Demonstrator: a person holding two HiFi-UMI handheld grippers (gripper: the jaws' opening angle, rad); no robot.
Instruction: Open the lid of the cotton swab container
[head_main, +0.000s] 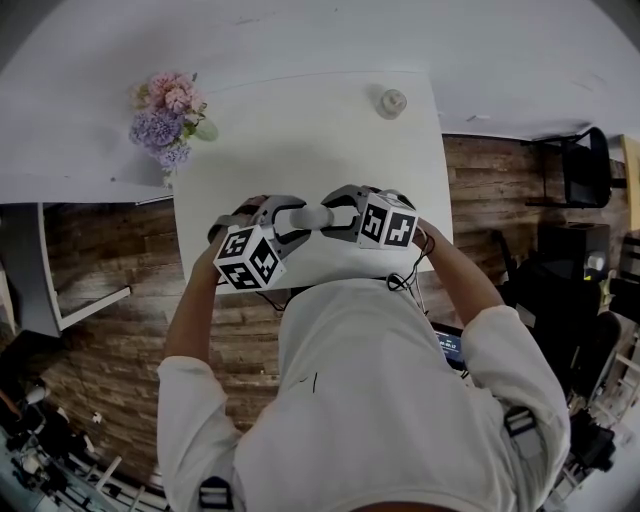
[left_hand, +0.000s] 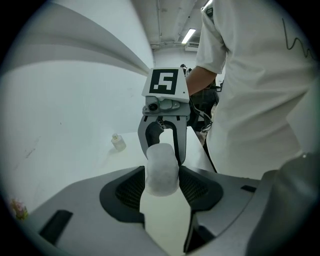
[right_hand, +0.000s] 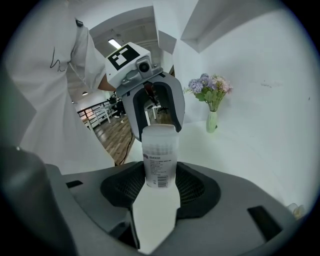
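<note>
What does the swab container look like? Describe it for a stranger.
On the white table, look at the near edge where the left gripper and right gripper meet. The container sits between them: a frosted white cylinder with a barcode label, unlike the small bottle at the far edge.

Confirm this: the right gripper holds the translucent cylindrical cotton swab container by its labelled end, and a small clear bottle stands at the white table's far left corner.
Wrong corner. The small clear bottle stands at the white table's far right corner, as the head view shows. The right gripper does hold the translucent cylindrical cotton swab container by its labelled end.
</note>
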